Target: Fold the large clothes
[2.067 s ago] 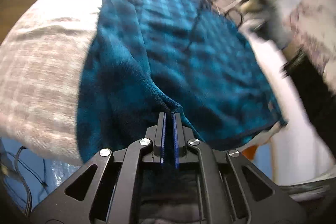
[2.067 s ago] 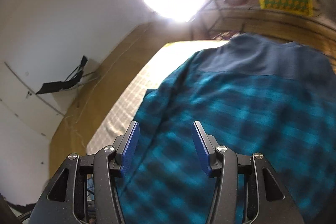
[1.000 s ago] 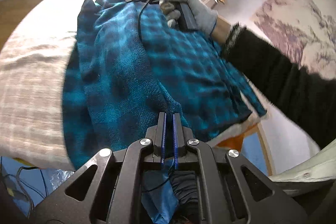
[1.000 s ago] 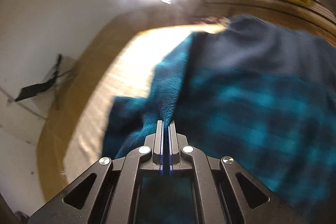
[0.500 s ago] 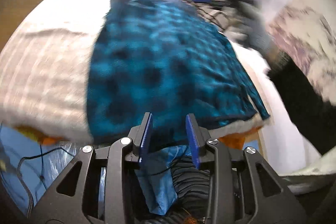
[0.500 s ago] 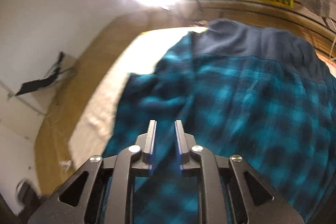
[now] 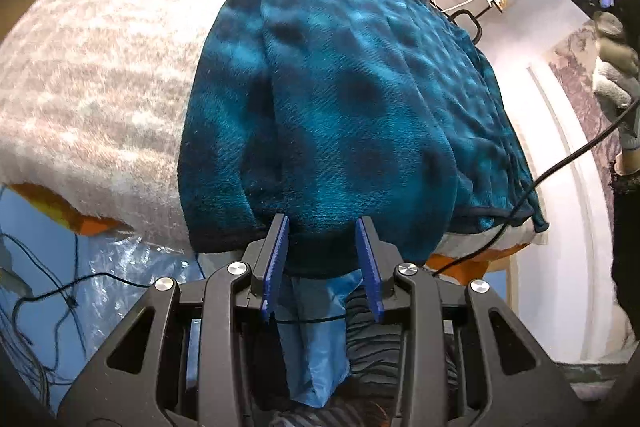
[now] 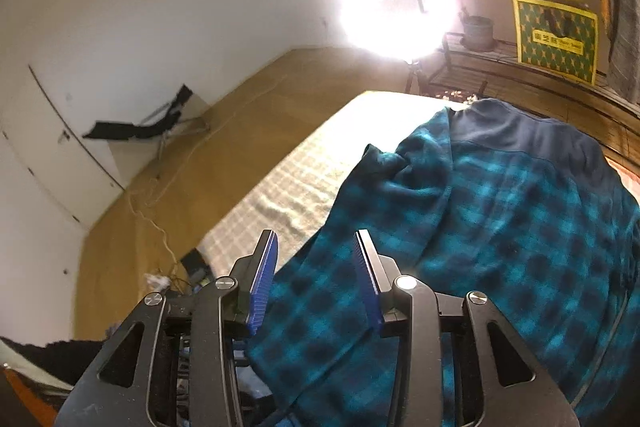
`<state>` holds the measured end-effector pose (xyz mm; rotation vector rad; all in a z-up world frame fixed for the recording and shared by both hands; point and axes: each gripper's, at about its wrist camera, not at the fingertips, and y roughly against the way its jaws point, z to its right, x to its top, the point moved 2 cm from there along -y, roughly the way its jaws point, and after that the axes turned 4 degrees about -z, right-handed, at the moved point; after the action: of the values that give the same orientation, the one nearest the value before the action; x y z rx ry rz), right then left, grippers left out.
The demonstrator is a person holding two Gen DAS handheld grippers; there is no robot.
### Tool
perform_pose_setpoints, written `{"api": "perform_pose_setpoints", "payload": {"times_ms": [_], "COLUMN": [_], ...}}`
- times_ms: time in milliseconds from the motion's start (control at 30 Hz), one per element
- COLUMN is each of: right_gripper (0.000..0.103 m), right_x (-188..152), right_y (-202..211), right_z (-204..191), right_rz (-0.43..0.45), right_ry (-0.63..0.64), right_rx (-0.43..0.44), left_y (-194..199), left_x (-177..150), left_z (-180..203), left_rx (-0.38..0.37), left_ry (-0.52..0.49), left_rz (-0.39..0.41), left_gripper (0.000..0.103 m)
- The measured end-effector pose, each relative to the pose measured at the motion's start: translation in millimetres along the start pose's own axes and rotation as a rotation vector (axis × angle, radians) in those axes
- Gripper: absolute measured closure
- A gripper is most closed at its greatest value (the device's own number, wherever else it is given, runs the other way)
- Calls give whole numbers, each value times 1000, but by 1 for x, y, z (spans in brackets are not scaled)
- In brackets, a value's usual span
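A large teal and navy checked fleece garment [image 7: 352,99] lies on a bed with a pale checked cover [image 7: 92,79], one side folded in over the body. My left gripper [image 7: 322,231] is open, its blue pads either side of the garment's near hem, gripping nothing. In the right wrist view the same garment [image 8: 500,227] shows its plain navy collar panel at the far end and a bunched sleeve. My right gripper [image 8: 316,247] is open and empty, held above the garment's left edge.
The bed cover [image 8: 288,195] ends at a tan floor [image 8: 192,155] with loose cables on the left. A bright lamp [image 8: 396,7] and a yellow-green bag [image 8: 556,39] on a shelf stand beyond the bed. A gloved hand [image 7: 616,79] holds the other gripper at the right.
Both grippers were shut on the garment's edge a second ago and have since opened and let it go. The folded side now lies flat on the garment. Both grippers drew back.
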<state>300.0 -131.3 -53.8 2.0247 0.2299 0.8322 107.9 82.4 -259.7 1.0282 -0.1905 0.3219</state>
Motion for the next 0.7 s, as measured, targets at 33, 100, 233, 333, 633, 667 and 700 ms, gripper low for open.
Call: {"api": "perform_pose_setpoints", "payload": {"times_ms": [33, 100, 233, 333, 633, 667, 700], "right_gripper": [65, 65, 65, 65, 65, 65, 65], "right_x": [1, 10, 34, 53, 80, 80, 81], "right_y": [-8, -37, -111, -163, -264, -269, -273], "right_z": [-2, -4, 2, 12, 40, 41, 42], "right_rz": [-8, -29, -97, -147, -279, -290, -301], "right_ry": [-6, -5, -16, -36, -99, -95, -91], "right_rx": [3, -14, -80, -146, -330, -343, -355], "left_y": [-2, -2, -1, 3, 9, 7, 6], "left_x": [1, 2, 3, 4, 6, 6, 6], "left_z": [-1, -5, -14, -14, -12, -14, -17], "left_rx": [-9, -15, -70, -96, -117, -110, -110], "left_ry": [9, 16, 54, 50, 56, 66, 76], "left_rz": [0, 6, 13, 29, 45, 33, 33], "left_gripper": [69, 83, 97, 98, 93, 88, 80]}}
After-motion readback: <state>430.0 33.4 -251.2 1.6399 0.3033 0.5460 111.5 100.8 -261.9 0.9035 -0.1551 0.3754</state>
